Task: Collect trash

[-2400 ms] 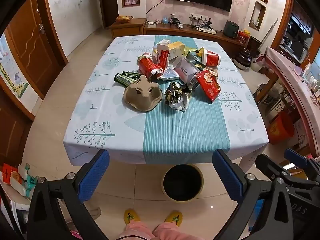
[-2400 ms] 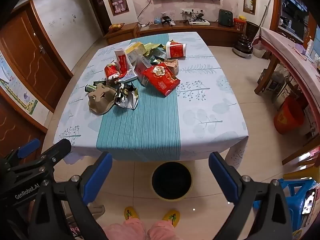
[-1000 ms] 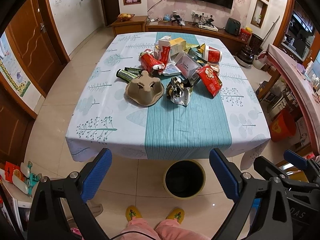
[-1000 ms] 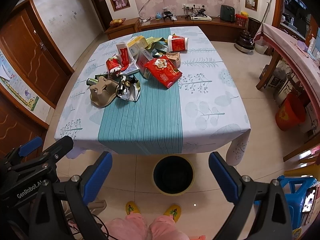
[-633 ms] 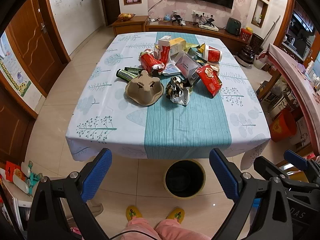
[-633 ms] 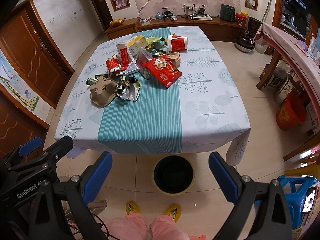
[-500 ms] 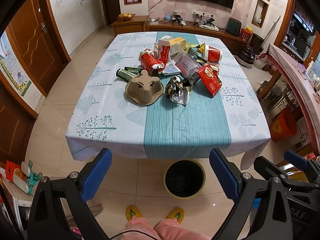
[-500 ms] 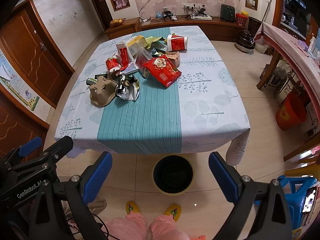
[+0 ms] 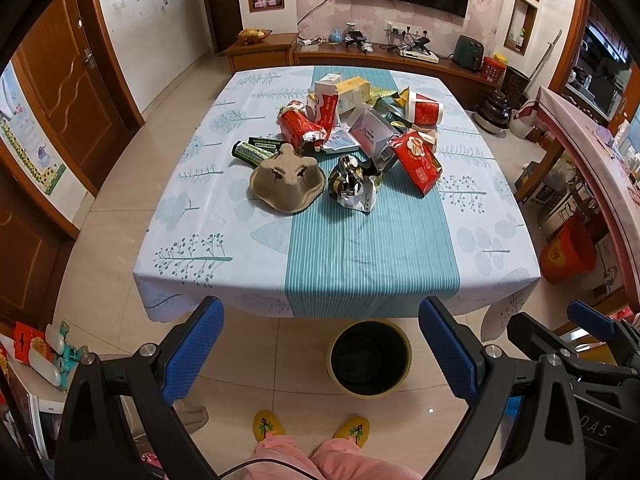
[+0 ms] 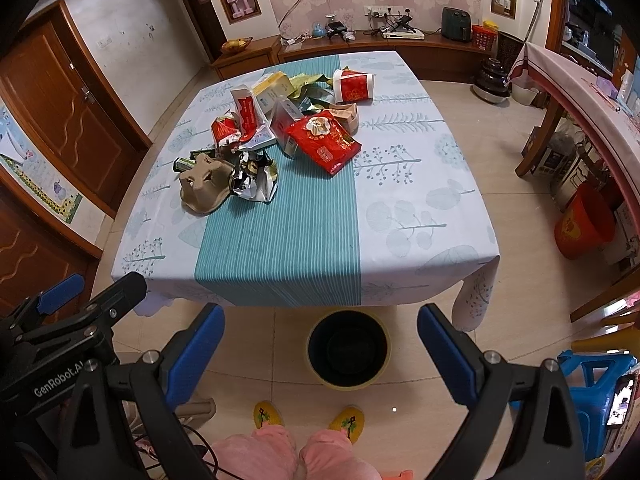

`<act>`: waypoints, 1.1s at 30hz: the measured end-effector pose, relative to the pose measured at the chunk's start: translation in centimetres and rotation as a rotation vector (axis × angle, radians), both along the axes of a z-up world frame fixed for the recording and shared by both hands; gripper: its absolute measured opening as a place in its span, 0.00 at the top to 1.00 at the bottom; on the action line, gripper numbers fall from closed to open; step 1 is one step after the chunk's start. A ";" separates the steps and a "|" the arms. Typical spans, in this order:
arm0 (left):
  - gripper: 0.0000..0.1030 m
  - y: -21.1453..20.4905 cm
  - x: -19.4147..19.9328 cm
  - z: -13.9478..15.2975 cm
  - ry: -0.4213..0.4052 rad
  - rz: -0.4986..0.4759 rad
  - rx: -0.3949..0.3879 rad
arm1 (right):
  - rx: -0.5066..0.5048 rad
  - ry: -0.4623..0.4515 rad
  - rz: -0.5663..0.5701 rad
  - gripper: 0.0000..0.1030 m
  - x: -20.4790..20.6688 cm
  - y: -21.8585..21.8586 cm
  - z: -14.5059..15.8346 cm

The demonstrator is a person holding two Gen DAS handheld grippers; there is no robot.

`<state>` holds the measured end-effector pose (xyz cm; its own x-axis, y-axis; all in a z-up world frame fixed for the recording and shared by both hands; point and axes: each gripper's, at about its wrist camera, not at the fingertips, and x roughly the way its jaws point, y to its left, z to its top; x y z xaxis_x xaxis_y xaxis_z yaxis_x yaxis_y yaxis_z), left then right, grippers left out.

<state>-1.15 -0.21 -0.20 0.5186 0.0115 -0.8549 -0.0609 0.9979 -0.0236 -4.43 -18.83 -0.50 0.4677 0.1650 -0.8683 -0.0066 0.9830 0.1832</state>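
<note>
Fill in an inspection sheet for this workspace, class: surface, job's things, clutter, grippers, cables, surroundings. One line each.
Surface: table with a leaf-print cloth; its near half is bare.
Job's things: trash heaped at the far middle, including a cardboard cup tray, crumpled foil wrapper, red snack bag and red paper cup; black bin on the floor at the near edge.
Clutter: nothing seen beyond the trash.
Grippers: left gripper and right gripper open, holding nothing, short of the table.
Cables: wires on the far sideboard.
Surroundings: orange bucket, blue stool.
</note>
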 end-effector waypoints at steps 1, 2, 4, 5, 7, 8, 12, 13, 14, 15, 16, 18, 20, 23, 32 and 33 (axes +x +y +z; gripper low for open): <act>0.06 0.0 0.0 0.1 -0.003 0.000 0.003 | 0.002 -0.003 0.001 0.05 -0.1 -0.1 0.0; 0.06 -0.1 0.0 0.3 -0.006 0.000 0.007 | 0.005 -0.006 0.001 0.05 -0.1 -0.1 0.1; 0.06 -0.3 0.0 0.6 -0.013 -0.001 0.017 | 0.009 -0.012 0.001 0.05 -0.1 -0.3 0.3; 0.07 -0.3 0.0 0.7 -0.016 -0.002 0.020 | 0.011 -0.014 0.001 0.05 -0.1 -0.3 0.4; 0.06 -0.5 0.2 1.2 -0.021 -0.004 0.027 | 0.020 -0.017 0.000 0.05 0.3 -0.7 0.7; 0.06 -0.7 0.4 1.5 -0.024 -0.005 0.032 | 0.022 -0.019 0.000 0.05 0.4 -0.8 0.9; 0.06 -1.2 0.9 2.5 -0.037 -0.010 0.048 | 0.033 -0.035 -0.003 0.05 0.8 -1.2 1.6; 0.06 -1.4 1.0 2.7 -0.042 -0.012 0.053 | 0.035 -0.040 -0.003 0.05 0.9 -1.3 1.8; 0.06 -1.4 1.1 2.9 -0.046 -0.013 0.057 | 0.039 -0.044 -0.004 0.05 1.0 -1.4 2.0; 0.07 -1.3 1.1 3.1 -0.048 -0.013 0.060 | 0.043 -0.048 -0.004 0.05 1.1 -1.4 2.1; 0.06 -1.3 1.3 3.3 -0.050 -0.014 0.065 | 0.049 -0.051 -0.004 0.05 1.3 -1.5 2.2; 0.07 -1.3 1.6 3.6 -0.052 -0.017 0.074 | 0.058 -0.056 -0.004 0.05 1.6 -1.6 2.3; 0.07 -1.3 2.0 3.9 -0.054 -0.021 0.082 | 0.065 -0.061 -0.004 0.05 2.0 -1.6 2.5; 0.06 -1.3 2.9 4.0 -0.047 -0.031 0.081 | 0.070 -0.067 0.000 0.05 2.5 -1.4 2.6; 0.06 -0.8 9.0 1.9 0.044 -0.087 -0.017 | 0.058 -0.077 0.006 0.05 6.6 -1.3 2.2; 0.06 -0.8 10.0 1.4 0.062 -0.092 -0.031 | 0.061 -0.076 -0.001 0.05 7.3 -1.4 2.1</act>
